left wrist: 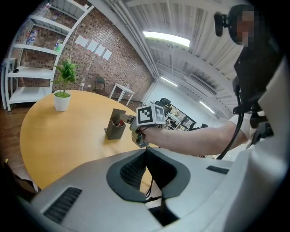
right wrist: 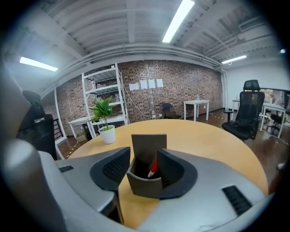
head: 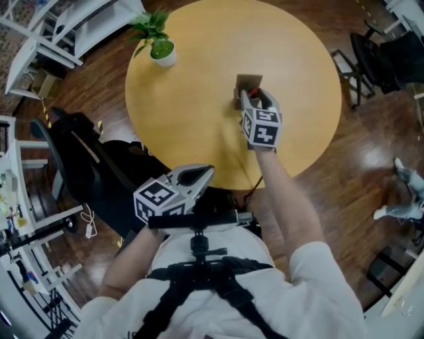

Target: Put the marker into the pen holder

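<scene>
A dark grey pen holder [head: 246, 85] stands near the middle of the round wooden table [head: 192, 126]. A red marker [right wrist: 153, 167] rests inside the pen holder [right wrist: 146, 180], its tip leaning against the tall back wall. My right gripper [head: 255, 99] hovers at the holder with the jaws spread wide, one on each side of it, and nothing is gripped. In the right gripper view, the right gripper [right wrist: 144, 154] frames the holder. My left gripper [head: 205, 172] is held back near my body off the table edge, its jaw tips together and empty. From the left gripper view the holder [left wrist: 117, 124] sits beyond the left gripper [left wrist: 146, 150].
A small potted plant [head: 159, 46] stands at the table's far left edge. A black office chair [head: 73, 165] sits left of me and more chairs [head: 381, 59] at the right. White shelving [head: 79, 20] lines the far left.
</scene>
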A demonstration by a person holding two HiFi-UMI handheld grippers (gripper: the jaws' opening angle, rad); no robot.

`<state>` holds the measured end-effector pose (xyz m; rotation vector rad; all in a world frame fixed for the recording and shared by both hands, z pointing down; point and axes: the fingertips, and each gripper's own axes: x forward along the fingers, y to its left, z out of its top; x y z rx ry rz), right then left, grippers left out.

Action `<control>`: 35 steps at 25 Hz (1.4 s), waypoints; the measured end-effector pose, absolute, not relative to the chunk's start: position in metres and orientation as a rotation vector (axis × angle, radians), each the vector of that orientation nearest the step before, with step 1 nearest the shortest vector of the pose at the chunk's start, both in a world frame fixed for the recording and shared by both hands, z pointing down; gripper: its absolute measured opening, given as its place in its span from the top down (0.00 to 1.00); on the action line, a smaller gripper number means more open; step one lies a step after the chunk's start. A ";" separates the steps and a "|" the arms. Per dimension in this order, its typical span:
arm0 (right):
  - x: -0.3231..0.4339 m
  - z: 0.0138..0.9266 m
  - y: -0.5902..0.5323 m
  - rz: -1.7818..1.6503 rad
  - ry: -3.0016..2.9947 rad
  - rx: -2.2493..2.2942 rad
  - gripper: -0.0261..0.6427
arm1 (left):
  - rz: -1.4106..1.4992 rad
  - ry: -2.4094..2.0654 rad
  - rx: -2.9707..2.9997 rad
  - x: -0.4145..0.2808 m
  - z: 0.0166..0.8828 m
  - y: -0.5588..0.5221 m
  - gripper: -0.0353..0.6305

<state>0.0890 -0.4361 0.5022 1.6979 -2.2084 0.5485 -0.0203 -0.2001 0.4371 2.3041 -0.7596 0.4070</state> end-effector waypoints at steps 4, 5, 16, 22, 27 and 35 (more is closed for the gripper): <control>0.097 0.481 -0.421 0.470 -2.238 1.694 0.69 | 0.399 -0.754 2.317 -0.015 0.436 -0.199 0.95; 0.100 0.473 -0.414 0.459 -2.253 1.694 0.69 | 0.396 -0.754 2.320 -0.013 0.434 -0.199 0.95; 0.130 0.444 -0.283 0.557 -2.347 1.581 0.69 | 0.368 -0.792 2.323 0.003 0.418 -0.203 0.95; 0.129 0.444 -0.240 0.733 -2.384 1.525 0.69 | 0.360 -0.788 2.321 0.009 0.420 -0.201 0.95; 0.133 0.451 -0.221 0.812 -2.378 1.505 0.70 | 0.364 -0.784 2.323 0.012 0.420 -0.200 0.95; 0.138 0.455 -0.224 0.874 -2.377 1.491 0.70 | 0.411 -0.785 2.293 0.013 0.423 -0.199 0.95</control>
